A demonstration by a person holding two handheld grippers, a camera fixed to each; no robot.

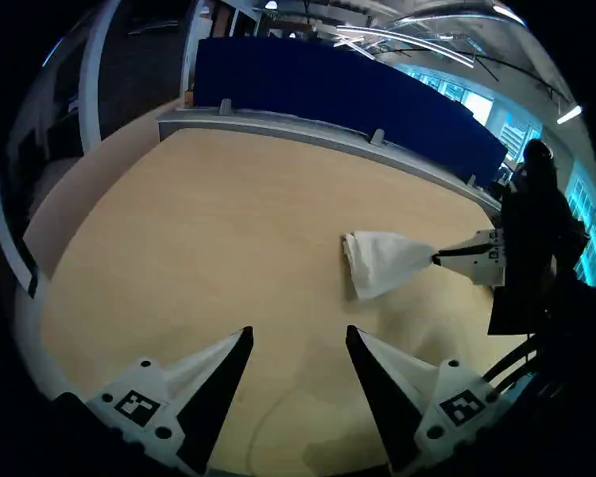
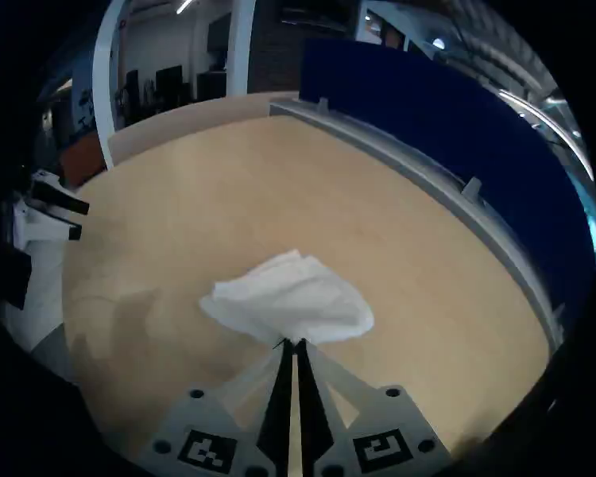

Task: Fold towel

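The white cloth towel lies bunched near the middle of the light wooden tabletop, with one end drawn to a point. The right gripper has its two black fingers pressed together on that point, with cloth pinched between them.

In the right gripper view the towel spreads away from the fingertips as a crumpled fan, with a loose fold on top. The left gripper view shows the same hold from the side. There the towel tapers from a broad end resting on the wood to the narrow pinched tip. The right gripper reaches in from the right, held by a person in dark clothing at the table's edge.

The left gripper stands wide open and holds nothing, over bare wood well apart from the towel. The right gripper view places it at the far left, near the table's curved rim.

Bare wood lies on every side of the towel, broadest toward the far side. There a grey rail runs along the table's edge, with a dark blue partition panel standing just behind it.
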